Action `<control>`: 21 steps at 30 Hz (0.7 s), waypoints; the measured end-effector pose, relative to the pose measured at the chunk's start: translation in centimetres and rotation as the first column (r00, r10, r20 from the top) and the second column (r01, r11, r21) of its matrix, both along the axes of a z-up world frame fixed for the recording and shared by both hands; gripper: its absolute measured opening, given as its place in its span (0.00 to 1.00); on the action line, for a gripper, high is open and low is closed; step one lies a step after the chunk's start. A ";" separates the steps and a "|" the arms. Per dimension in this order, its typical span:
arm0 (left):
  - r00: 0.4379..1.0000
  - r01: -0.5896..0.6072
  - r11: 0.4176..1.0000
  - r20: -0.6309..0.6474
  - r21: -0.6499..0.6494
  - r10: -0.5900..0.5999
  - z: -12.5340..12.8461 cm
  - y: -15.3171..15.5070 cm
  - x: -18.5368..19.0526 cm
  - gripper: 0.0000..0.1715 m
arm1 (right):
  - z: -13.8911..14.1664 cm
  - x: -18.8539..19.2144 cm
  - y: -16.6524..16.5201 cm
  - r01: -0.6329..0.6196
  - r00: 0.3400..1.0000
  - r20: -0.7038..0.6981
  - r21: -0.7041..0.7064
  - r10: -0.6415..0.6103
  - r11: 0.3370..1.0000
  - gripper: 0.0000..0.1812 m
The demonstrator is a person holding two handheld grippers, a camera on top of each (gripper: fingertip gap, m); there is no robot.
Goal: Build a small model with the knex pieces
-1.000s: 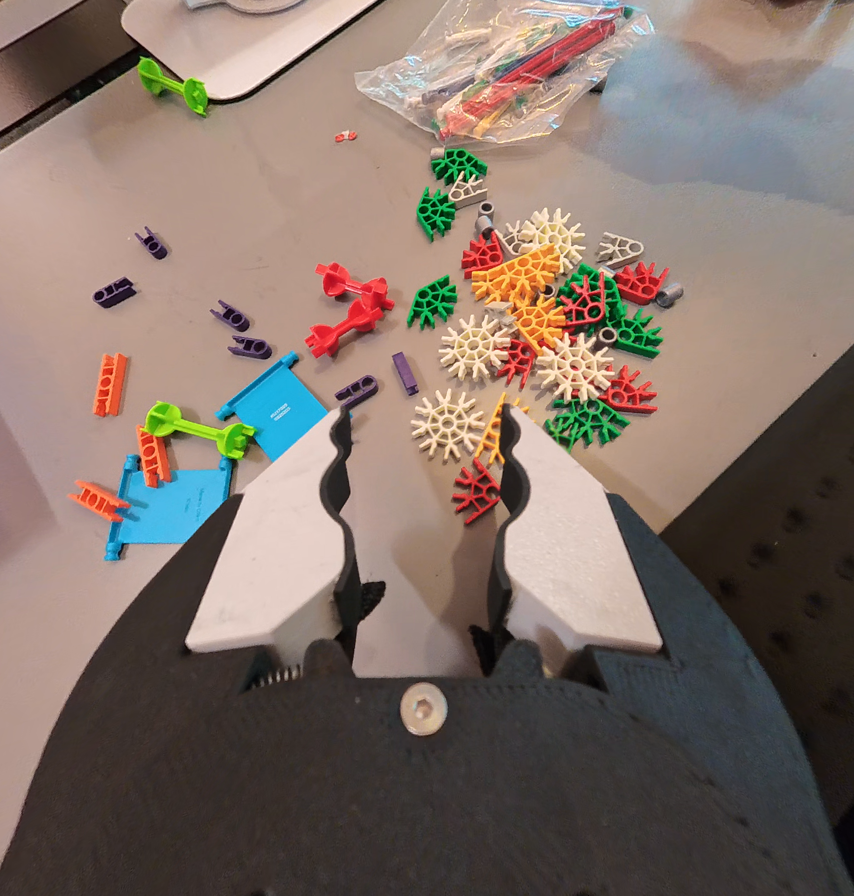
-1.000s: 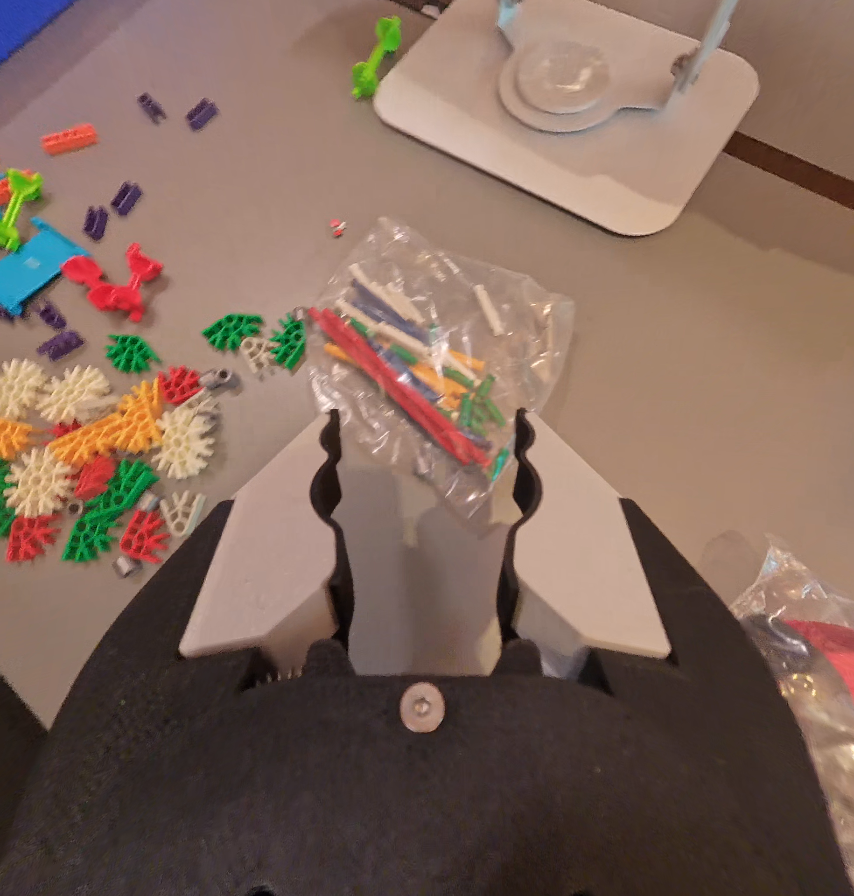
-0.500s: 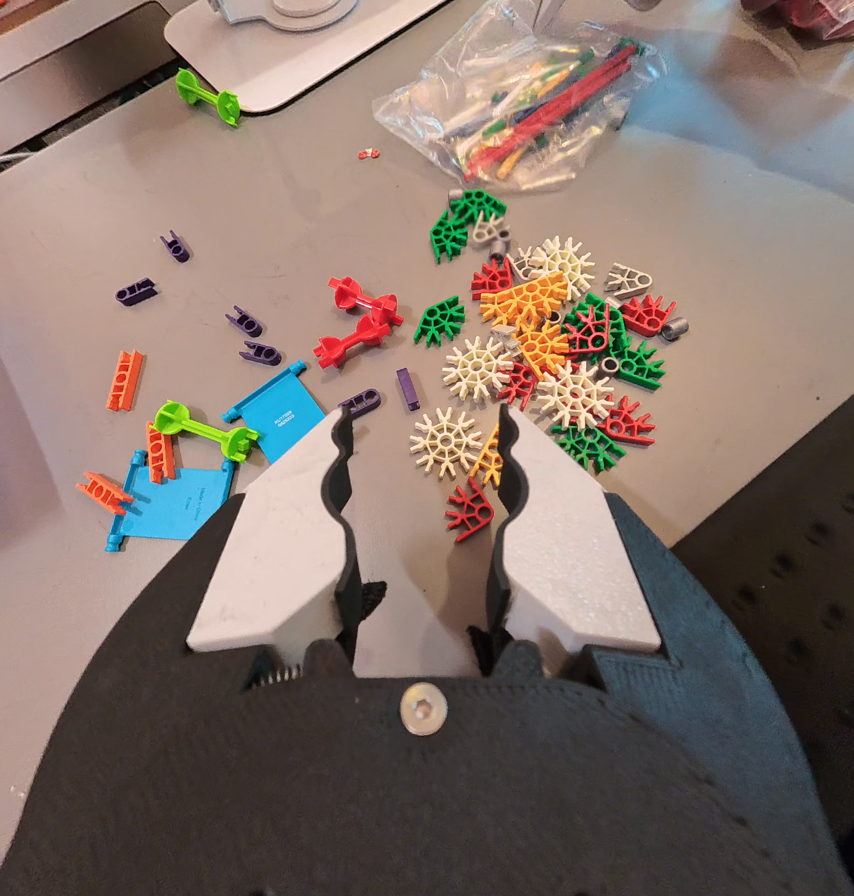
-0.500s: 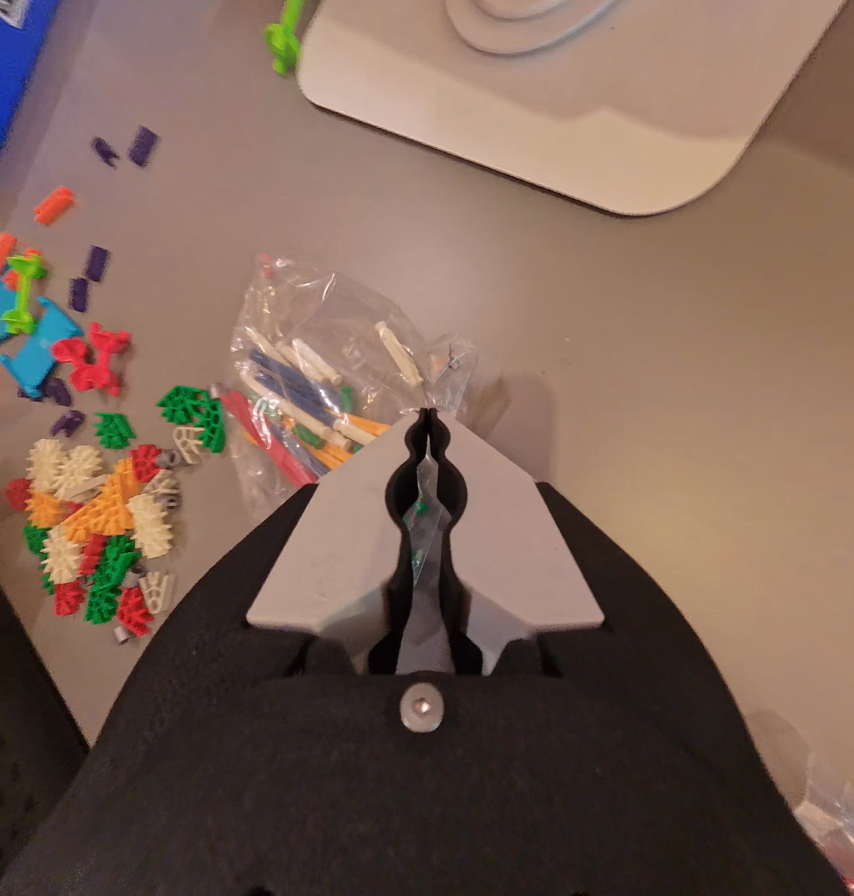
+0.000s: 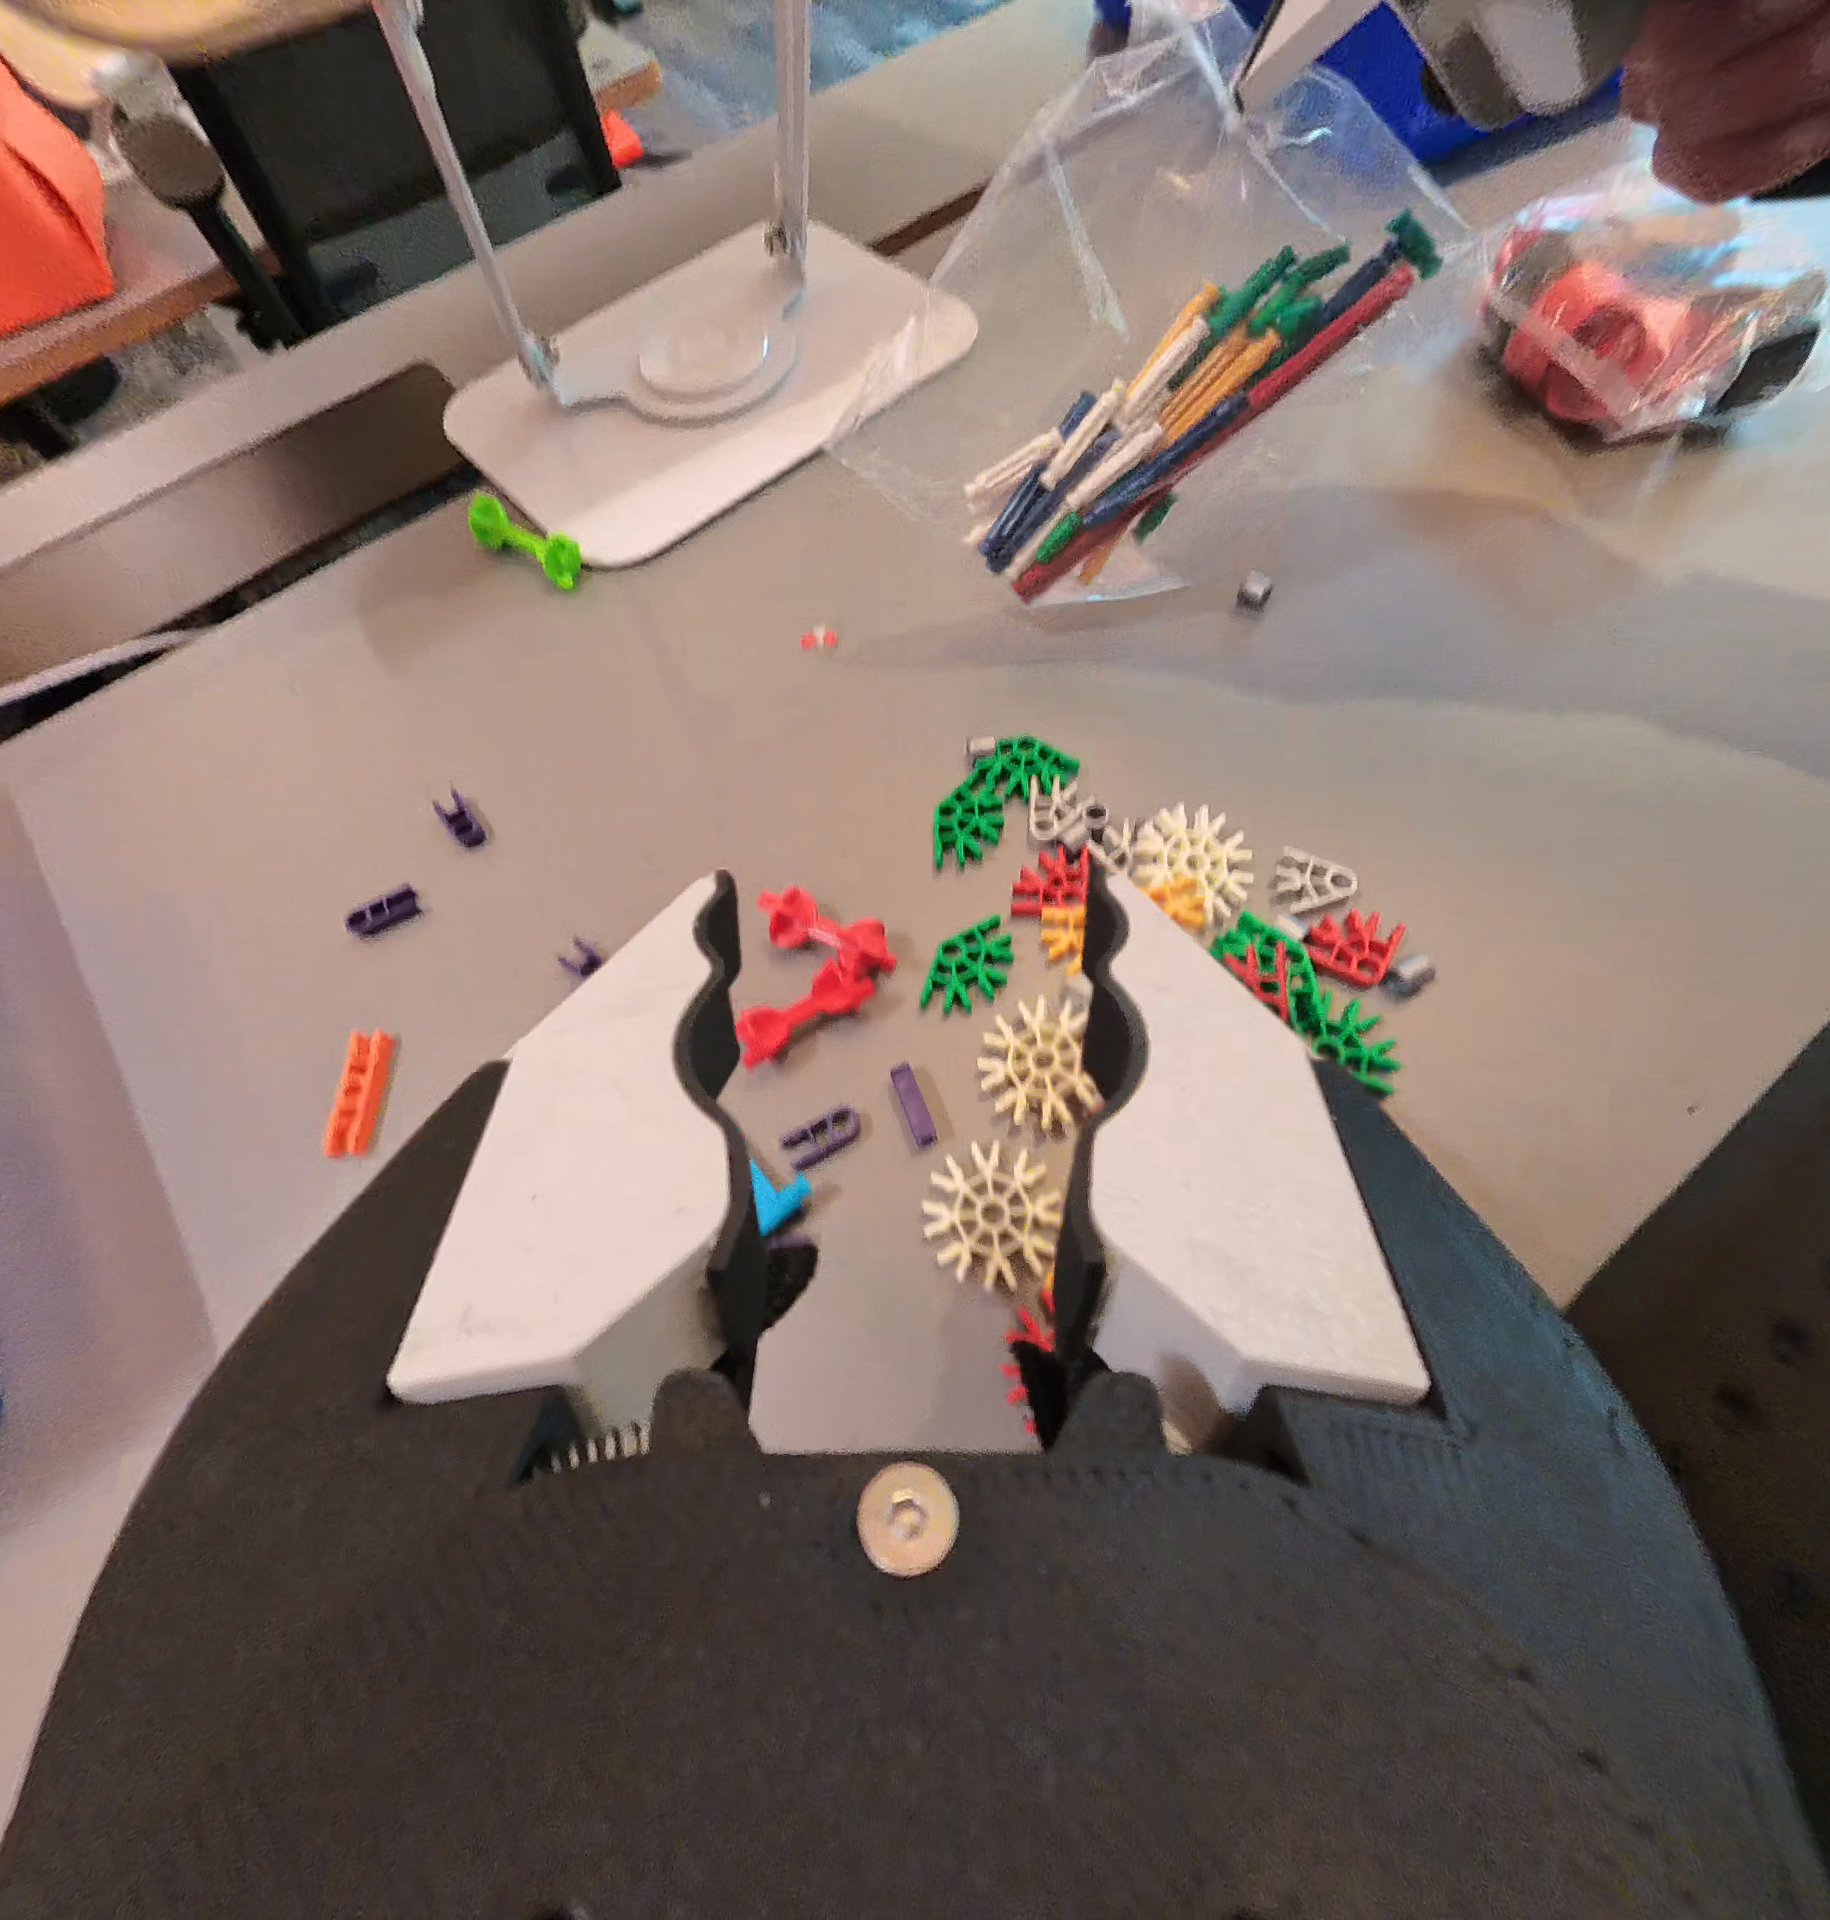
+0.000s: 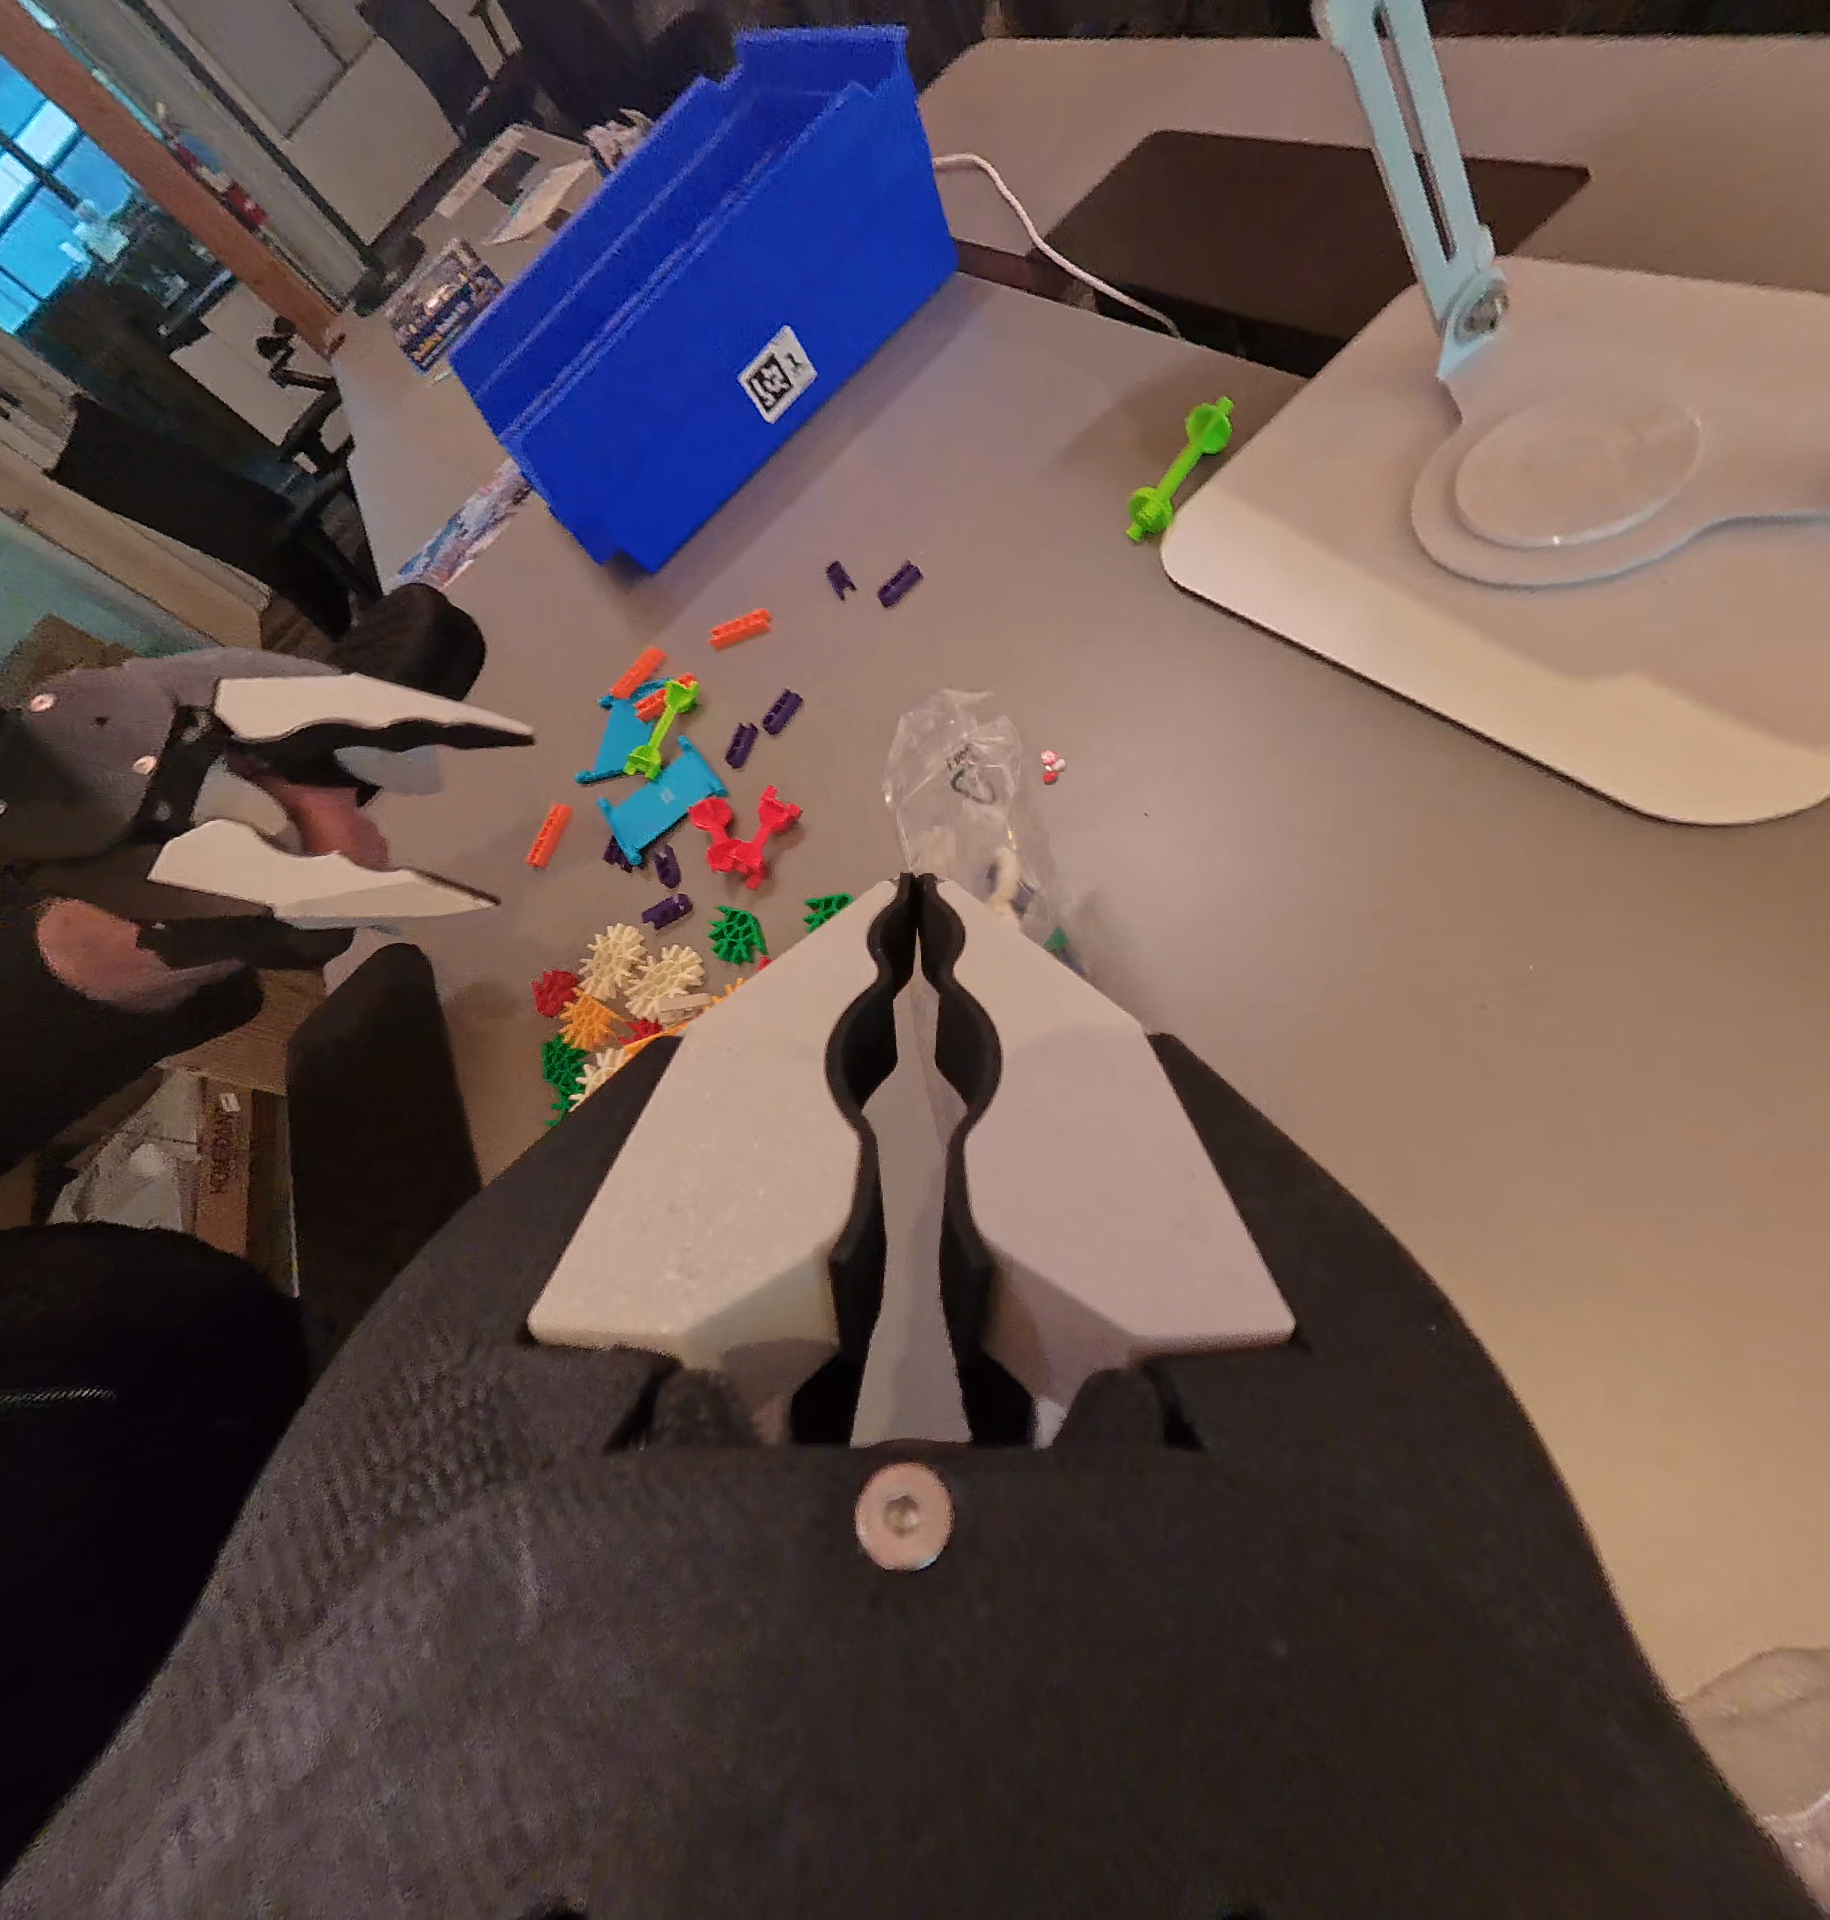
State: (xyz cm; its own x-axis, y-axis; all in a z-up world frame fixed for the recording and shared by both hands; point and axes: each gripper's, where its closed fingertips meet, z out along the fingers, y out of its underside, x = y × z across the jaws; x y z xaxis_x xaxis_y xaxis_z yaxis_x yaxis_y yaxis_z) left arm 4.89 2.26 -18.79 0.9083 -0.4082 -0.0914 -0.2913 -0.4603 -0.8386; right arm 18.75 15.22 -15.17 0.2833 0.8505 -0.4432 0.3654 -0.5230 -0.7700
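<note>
My right gripper (image 6: pixel 913 883) is shut on a corner of a clear plastic bag (image 6: pixel 958 790) of coloured rods and holds it up off the grey table; in the left wrist view the bag (image 5: pixel 1150 416) hangs tilted from that gripper (image 5: pixel 1295 42) at the top right. My left gripper (image 5: pixel 906 894) is open and empty, above a heap of red, green, white and yellow connector pieces (image 5: pixel 1191 862) and two red pieces (image 5: pixel 817 977). It also shows at the left of the right wrist view (image 6: pixel 495 821).
A white stand base (image 6: pixel 1513 623) sits at the back with a green piece (image 6: pixel 1181 468) at its edge. A blue bin (image 6: pixel 703 312) stands far left. Purple (image 5: pixel 381 912), orange (image 5: pixel 358 1091) and blue pieces are scattered. Another bag with red parts (image 5: pixel 1638 332) lies at right. The grippers' ends are close to 20 centimetres from one another.
My right gripper shut on the bag's corner and lifted it off the table; the rods slid to its low end. My left gripper moved forward over the connector pieces, still open.
</note>
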 end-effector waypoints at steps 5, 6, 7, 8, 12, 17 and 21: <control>0.995 0.099 0.989 0.015 0.112 -0.101 5.0 3.8 2.3 0.42 | 3.9 -0.1 -2.4 -0.121 0.992 -0.021 0.096 0.123 0.988 0.00; 0.991 0.130 0.982 0.015 0.135 -0.133 6.2 4.6 3.0 0.42 | 4.7 -0.2 -3.1 -0.155 0.987 -0.020 0.117 0.158 0.981 0.00; 0.984 0.173 0.973 0.015 0.154 -0.177 7.4 5.3 3.9 0.44 | 5.5 -0.3 -4.0 -0.194 0.980 -0.022 0.136 0.199 0.972 0.00; 0.973 0.224 0.961 0.014 0.161 -0.229 8.4 5.8 4.9 0.45 | 6.3 -0.5 -4.9 -0.230 0.971 -0.025 0.157 0.237 0.960 0.00; 0.914 0.405 0.907 -0.017 0.116 -0.406 10.2 6.2 8.1 0.38 | 9.0 -0.8 -8.5 -0.356 0.926 -0.058 0.203 0.374 0.912 0.00; 0.758 0.642 0.767 0.140 0.013 -0.637 9.4 1.6 11.8 0.00 | 10.2 -0.9 -11.8 -0.423 0.883 -0.097 0.259 0.460 0.868 0.00; 0.753 0.645 0.760 0.102 0.080 -0.650 9.9 0.4 11.5 0.00 | 11.1 -0.8 -11.5 -0.337 0.901 -0.201 0.233 0.384 0.912 0.06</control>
